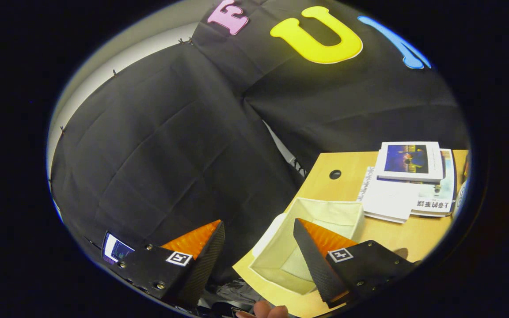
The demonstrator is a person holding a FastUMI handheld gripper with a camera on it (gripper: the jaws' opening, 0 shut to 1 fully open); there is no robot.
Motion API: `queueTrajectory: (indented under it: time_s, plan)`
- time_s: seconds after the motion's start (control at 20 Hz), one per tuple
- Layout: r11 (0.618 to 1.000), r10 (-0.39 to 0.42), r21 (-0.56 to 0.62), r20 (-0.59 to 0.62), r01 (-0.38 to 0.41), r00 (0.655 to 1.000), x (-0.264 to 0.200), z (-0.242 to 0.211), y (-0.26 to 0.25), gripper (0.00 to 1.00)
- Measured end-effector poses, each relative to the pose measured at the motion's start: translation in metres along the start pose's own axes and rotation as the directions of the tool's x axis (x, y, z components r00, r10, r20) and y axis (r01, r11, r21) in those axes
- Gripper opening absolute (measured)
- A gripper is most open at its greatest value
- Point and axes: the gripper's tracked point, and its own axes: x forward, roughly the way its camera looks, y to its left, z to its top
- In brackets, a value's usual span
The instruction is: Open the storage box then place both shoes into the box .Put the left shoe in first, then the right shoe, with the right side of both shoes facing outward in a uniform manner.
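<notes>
The hand-held gripper hung with fingers apart and empty above the open cream fabric storage box at the counter corner. Nudged carelessly, the light box could likely slide off the edge.

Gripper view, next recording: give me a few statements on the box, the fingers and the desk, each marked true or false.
1. The storage box is open. True.
2. A shoe lies inside the box. False: what shows of its inside holds no shoe.
3. The gripper is shut on the box rim. False: its fingers are spread apart and hold nothing.
4. A stack of books lies on the desk beyond the box. True.
5. The box stands at the middle of the desk. False: it sits near the desk's edge.
</notes>
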Motion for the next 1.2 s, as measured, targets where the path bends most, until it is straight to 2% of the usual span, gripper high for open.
queueTrajectory:
  time_s: [0.25, 0.65, 0.9, 1.2]
  plan:
    - [0.992, -0.124, -0.002, 0.038, 0.124, 0.992, -0.041, -0.003, -0.052, 0.96]
    - [0.941, -0.335, -0.048, 0.017, 0.335, 0.942, -0.095, -0.052, -0.146, 0.96]
    - [0.913, -0.406, -0.043, -0.030, 0.405, 0.913, -0.119, -0.088, -0.182, 0.96]
    - [0.887, -0.460, -0.040, -0.147, 0.459, 0.876, -0.124, -0.144, -0.218, 0.94]
